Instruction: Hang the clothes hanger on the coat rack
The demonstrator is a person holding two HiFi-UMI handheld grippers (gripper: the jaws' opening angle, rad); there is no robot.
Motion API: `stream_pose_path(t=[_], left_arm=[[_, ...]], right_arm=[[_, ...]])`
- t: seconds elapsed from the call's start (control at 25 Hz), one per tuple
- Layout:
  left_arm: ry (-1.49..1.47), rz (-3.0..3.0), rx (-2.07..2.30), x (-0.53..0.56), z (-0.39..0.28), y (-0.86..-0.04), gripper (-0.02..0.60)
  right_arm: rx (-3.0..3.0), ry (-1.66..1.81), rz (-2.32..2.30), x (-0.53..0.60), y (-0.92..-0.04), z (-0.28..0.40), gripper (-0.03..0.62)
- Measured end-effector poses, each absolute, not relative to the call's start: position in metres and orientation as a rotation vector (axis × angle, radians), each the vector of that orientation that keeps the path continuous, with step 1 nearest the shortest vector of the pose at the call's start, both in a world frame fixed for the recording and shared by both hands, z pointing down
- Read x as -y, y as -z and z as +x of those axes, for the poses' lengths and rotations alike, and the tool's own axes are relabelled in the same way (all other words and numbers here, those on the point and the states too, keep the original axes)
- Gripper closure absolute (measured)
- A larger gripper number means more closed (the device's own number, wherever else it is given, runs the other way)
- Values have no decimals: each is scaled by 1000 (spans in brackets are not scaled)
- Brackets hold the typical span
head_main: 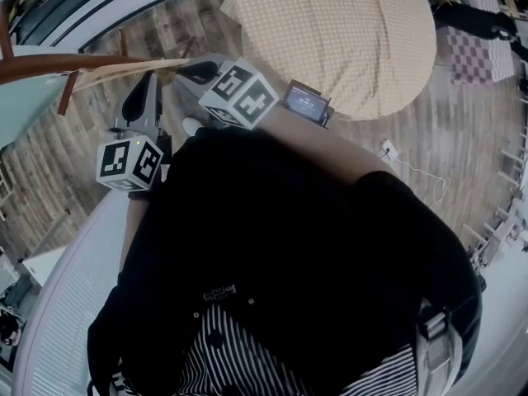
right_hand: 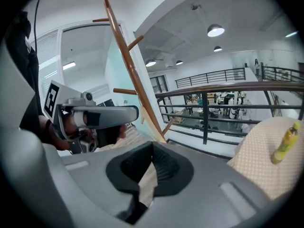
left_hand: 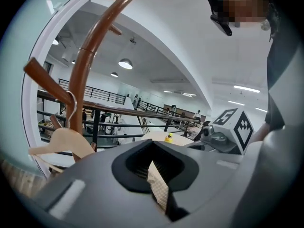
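The hanger [left_hand: 61, 144] hangs by its metal hook on a peg of the coat rack [left_hand: 81, 70], at about nine o'clock from the left gripper [left_hand: 152, 145]. This gripper and the right gripper [right_hand: 152, 146] both have their jaws pressed together and hold nothing. I judge the hanging is done, and only drawing the grippers away remains.

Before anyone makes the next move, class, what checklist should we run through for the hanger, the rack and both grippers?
1. Clothes hanger hook over a coat rack peg: ok.
2. Left gripper off the hanger, jaws together, nothing between them: ok.
3. Right gripper empty, jaws together: ok.
4. Hook seated fully on the peg: cannot tell.
5. Hanger hanging steady: cannot tell.
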State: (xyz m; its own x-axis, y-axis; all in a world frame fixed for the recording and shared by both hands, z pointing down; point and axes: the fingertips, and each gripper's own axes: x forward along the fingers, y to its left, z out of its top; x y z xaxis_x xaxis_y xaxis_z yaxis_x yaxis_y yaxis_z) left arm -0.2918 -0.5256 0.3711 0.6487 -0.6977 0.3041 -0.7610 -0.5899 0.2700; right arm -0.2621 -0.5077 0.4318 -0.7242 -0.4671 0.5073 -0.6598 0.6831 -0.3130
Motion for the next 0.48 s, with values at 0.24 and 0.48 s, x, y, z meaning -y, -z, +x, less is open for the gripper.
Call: stream_pose_path(t=[0.24,0.48], left_arm=[[-229,2528,1098,526,-265,-368,578],[-221,2570,1044,524,-229,-358,578]], right_arm=[[2538,-703,934,506,-418,-237,591],[2568,-741,975,508,-408,-209,592]])
